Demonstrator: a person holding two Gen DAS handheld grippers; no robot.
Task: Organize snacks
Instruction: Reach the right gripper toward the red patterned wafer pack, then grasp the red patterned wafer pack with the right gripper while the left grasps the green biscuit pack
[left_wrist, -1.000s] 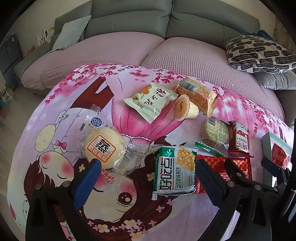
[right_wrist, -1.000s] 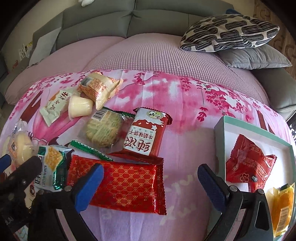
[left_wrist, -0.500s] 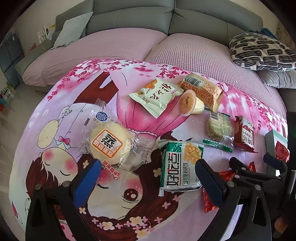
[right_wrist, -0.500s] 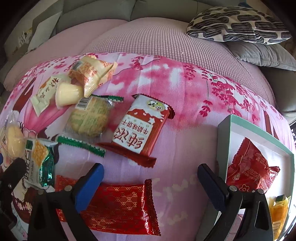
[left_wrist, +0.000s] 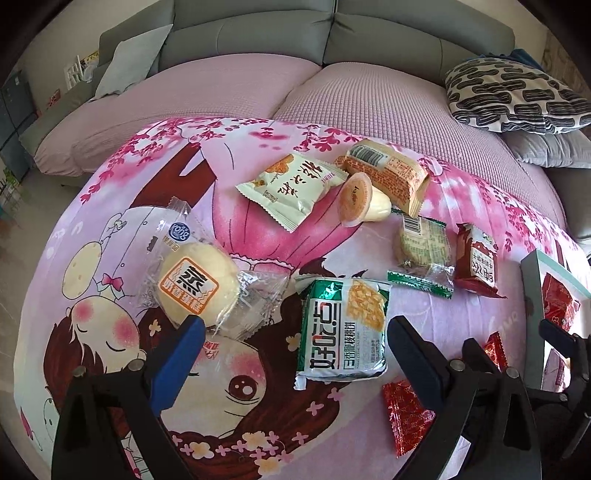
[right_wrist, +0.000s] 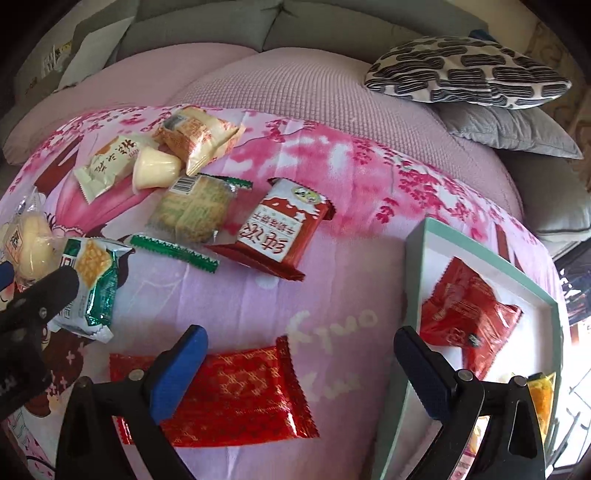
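Note:
Several snack packets lie on a pink cartoon blanket (left_wrist: 122, 229). My left gripper (left_wrist: 291, 350) is open and empty above a green cracker pack (left_wrist: 343, 328), with a round steamed bun pack (left_wrist: 195, 284) to its left. My right gripper (right_wrist: 299, 365) is open and empty over a long red packet (right_wrist: 236, 395). A teal-rimmed white box (right_wrist: 476, 240) at the right holds a red packet (right_wrist: 469, 314) and an orange one (right_wrist: 541, 402). A red-and-white biscuit pack (right_wrist: 280, 229) and a clear green-edged cake pack (right_wrist: 192, 210) lie ahead.
Further back lie a cream packet (left_wrist: 291, 184), a jelly cup (left_wrist: 360, 203) and an orange-printed bread pack (left_wrist: 388, 173). A grey sofa (left_wrist: 332, 33) with a patterned pillow (left_wrist: 513, 96) stands behind. The blanket's edge drops off at the left.
Both grippers have drawn back and up. The long red packet has slid toward the bottom of the right wrist view; the green pack sits further ahead of the left gripper. Both stayed open.

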